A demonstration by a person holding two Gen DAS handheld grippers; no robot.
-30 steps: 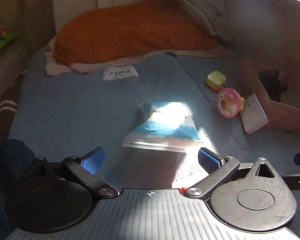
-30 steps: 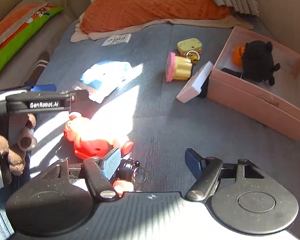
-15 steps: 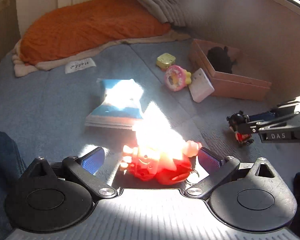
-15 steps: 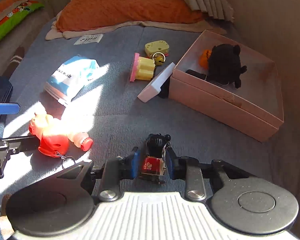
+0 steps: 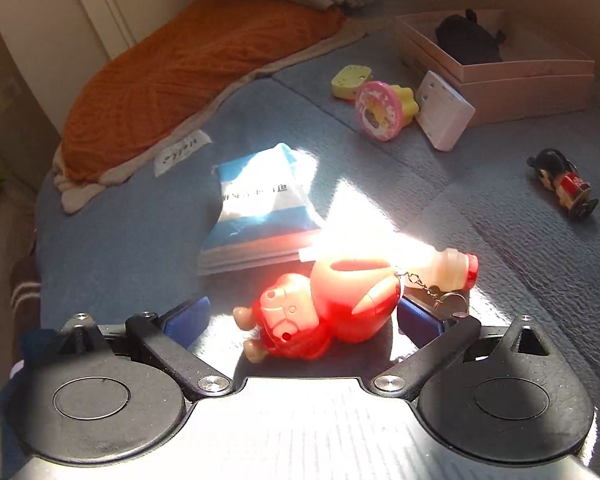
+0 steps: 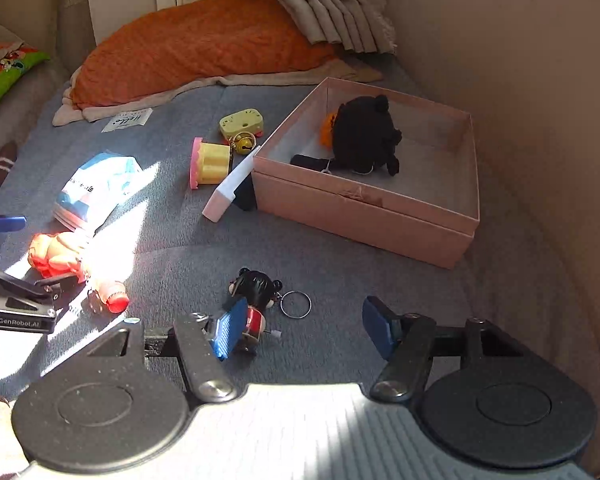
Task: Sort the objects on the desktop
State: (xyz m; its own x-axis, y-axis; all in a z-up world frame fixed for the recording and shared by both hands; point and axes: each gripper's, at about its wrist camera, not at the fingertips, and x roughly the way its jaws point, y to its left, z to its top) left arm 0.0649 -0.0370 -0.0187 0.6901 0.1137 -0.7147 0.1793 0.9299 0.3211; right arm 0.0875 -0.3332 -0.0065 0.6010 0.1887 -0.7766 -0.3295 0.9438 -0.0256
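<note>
1. Only the right wrist view shows the pink box's (image 6: 364, 216) floor beneath a black plush (image 6: 366, 134).
2. The right gripper (image 6: 306, 330) is opening, jaws released; the doll keychain (image 6: 256, 292) lies at its left pad.
3. The left gripper (image 5: 300, 318) gapes around the red toy (image 5: 332, 310), unclenched.

Red pig toy (image 5: 332, 312); blue-white packet (image 5: 260, 204); pink box (image 6: 364, 208); orange blanket (image 6: 204, 48); grey-blue mat (image 6: 172, 236).

- red pig toy (image 5: 332, 312): glossy plastic, bright where the sun hits it
- blue packet (image 5: 260, 204): shiny, crinkled film
- pink box (image 6: 364, 216): matt cardboard
- black plush toy (image 6: 366, 134): fuzzy cloth
- grey-blue mat (image 6: 340, 256): rough woven cloth
- orange blanket (image 6: 204, 48): textured knit
- keyring (image 6: 296, 304): thin bright metal
</note>
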